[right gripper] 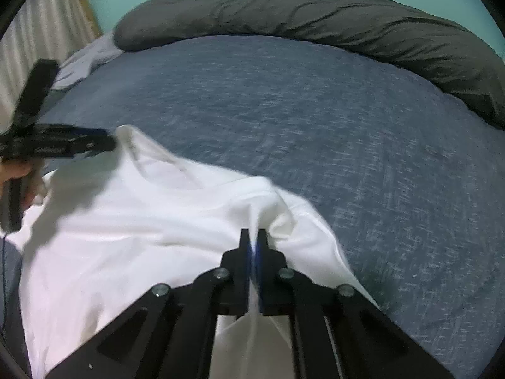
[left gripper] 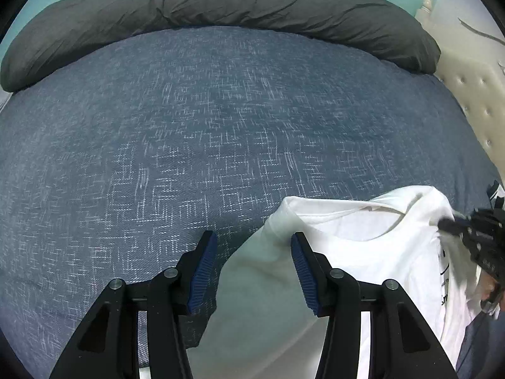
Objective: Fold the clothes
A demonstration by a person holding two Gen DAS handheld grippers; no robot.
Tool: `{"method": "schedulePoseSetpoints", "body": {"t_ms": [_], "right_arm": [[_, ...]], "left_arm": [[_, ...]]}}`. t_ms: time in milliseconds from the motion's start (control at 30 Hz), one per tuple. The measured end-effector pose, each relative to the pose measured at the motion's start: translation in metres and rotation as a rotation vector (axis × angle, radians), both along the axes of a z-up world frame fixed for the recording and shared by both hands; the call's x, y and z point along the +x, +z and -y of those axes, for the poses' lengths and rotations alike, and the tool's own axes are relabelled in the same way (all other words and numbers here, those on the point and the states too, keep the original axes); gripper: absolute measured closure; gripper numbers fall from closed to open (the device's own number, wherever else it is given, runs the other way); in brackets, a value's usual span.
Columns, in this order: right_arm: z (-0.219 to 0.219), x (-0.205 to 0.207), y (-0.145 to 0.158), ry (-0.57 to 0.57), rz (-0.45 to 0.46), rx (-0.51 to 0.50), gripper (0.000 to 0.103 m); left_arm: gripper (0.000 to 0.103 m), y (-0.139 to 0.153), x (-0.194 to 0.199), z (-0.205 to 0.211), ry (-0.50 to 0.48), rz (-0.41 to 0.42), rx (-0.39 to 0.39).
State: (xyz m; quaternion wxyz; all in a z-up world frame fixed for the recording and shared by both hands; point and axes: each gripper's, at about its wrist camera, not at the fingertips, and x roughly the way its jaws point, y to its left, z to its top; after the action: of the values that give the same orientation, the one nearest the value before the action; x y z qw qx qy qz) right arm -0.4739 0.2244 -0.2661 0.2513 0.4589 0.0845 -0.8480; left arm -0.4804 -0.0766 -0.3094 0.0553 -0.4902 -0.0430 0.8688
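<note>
Folding has barely begun, judging by how the white T-shirt (right gripper: pixel 132 221) lies: it sits loose and rumpled at the near edge of the bed (left gripper: pixel 189 126), its neckline open toward the far side, with no crease or tidy fold to be seen. Printed lettering shows on its right part in the left wrist view.

Right gripper (right gripper: pixel 253 237) has its fingers pressed together on a pinch of the shirt's cloth near the right shoulder, and the fabric bunches and runs down between them. Left gripper (left gripper: pixel 254 271) has its fingers apart; the shirt's left sleeve or shoulder lies between and under them, but the blue pads (left gripper: pixel 203 271) do not press on it. In the right wrist view that same gripper appears blurred at the shirt's far left corner, a hand just below it.

What seems left is nearly everything: securing the left shoulder, spreading the shirt flat on the blue bedcover, then folding sleeves and body. A dark grey bolster (left gripper: pixel 221 3) lies along the far edge of the bed, well apart from the shirt.
</note>
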Motion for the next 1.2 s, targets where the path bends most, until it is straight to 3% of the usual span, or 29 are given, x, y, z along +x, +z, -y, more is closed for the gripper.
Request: {"method": "schedulePoseSetpoints", "body": {"t_ms": [200, 400, 467, 600, 667, 833, 933, 1100, 1200], "right_arm": [[0.002, 0.028, -0.008, 0.11, 0.056, -0.005, 0.101], [-0.007, 0.033, -0.006, 0.098, 0.069, -0.054, 0.099], [-0.01, 0.035, 0.003, 0.091, 0.052, -0.082, 0.096], [-0.015, 0.033, 0.022, 0.05, 0.012, -0.174, 0.074], [-0.013, 0.026, 0.031, 0.02, -0.007, -0.204, 0.074], [-0.007, 0.0, 0.041, -0.102, -0.057, -0.187, 0.074], [0.002, -0.019, 0.041, -0.152, -0.063, -0.128, 0.074], [0.005, -0.051, 0.032, -0.227, -0.023, -0.025, 0.074], [0.008, -0.055, 0.022, -0.205, -0.001, 0.016, 0.074]], "left_arm": [[0.05, 0.003, 0.002, 0.001, -0.001, -0.011, 0.003], [0.05, 0.001, 0.002, -0.002, -0.013, -0.013, 0.003], [0.05, 0.002, 0.001, -0.003, -0.016, -0.019, 0.001], [0.05, 0.004, -0.001, -0.002, -0.008, -0.029, 0.004], [0.05, 0.005, -0.002, -0.002, -0.009, -0.032, -0.001], [0.05, 0.006, -0.002, 0.0, -0.008, -0.042, -0.002], [0.05, 0.005, -0.002, 0.001, -0.006, -0.043, -0.001], [0.05, 0.002, -0.001, 0.002, -0.009, -0.042, 0.003], [0.05, 0.001, -0.001, 0.004, -0.01, -0.042, 0.006]]}}
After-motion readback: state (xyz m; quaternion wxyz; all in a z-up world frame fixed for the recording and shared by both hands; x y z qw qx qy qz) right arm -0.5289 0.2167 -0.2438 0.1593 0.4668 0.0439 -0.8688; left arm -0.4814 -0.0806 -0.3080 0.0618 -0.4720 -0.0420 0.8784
